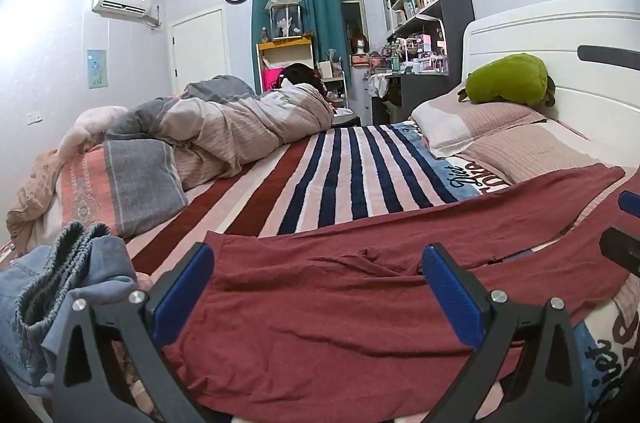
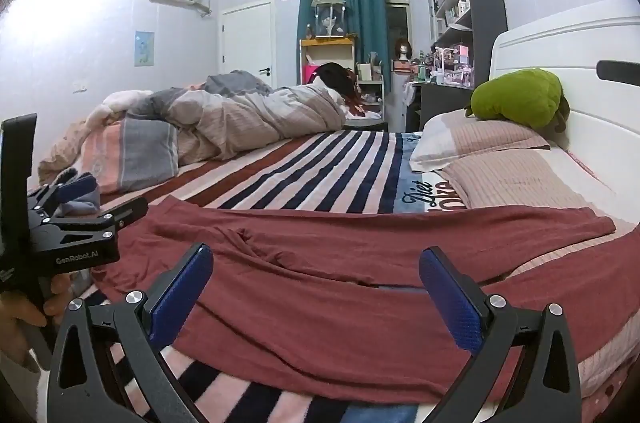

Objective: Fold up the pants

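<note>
- Maroon soft pants (image 1: 320, 287) lie flat, creased, on the striped blanket (image 1: 340, 167).
- Left gripper (image 1: 320, 287) hovers low, spread wide, empty.
- Right gripper (image 2: 316, 287) likewise: wide, holding nothing.

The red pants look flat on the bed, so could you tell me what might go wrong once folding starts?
1. The red pants lie on a striped blanket; the open right gripper could pinch both layers together.
2. A crease near the crotch could get folded in.
3. The denim pile sits close to the open left gripper and could snag as that gripper moves.
</note>
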Demonstrator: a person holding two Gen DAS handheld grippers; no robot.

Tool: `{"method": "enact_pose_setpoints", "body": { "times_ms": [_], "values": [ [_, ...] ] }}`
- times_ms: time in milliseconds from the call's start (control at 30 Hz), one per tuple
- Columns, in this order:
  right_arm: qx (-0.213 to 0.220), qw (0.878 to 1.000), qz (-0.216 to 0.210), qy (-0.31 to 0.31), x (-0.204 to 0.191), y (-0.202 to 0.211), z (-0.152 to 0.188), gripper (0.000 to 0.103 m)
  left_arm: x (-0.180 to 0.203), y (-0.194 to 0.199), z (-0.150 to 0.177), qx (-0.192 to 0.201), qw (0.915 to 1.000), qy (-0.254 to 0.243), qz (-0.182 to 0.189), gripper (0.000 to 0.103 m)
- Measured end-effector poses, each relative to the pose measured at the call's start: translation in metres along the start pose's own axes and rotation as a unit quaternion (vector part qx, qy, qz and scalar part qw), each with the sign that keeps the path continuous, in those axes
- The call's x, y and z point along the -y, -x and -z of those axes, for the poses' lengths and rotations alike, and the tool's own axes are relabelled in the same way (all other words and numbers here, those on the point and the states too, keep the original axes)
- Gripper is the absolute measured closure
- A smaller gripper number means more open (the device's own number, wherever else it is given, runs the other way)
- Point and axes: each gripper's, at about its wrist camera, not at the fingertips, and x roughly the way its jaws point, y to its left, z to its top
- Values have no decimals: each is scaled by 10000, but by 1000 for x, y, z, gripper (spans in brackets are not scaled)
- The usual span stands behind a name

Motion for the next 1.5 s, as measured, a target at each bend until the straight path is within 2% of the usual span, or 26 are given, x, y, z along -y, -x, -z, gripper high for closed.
{"method": "enact_pose_setpoints", "body": {
  "times_ms": [367, 667, 700, 1500],
  "values": [
    [26, 10000, 8, -79, 2, 4, -2, 0, -4, -1, 8, 2, 10000, 47, -7, 1],
    [41, 9999, 7, -92, 3, 5, -4, 1, 5, -3, 6, -21, 9999, 106, 8, 1],
    [44, 9999, 8, -93, 3, 5, -4, 1, -4, -1, 1, -21, 9999, 128, 32, 1],
    [85, 9999, 17, -131, 5, 8, -7, 1, -5, 1, 1, 1, 9998, 190, 67, 1]
  ]
}}
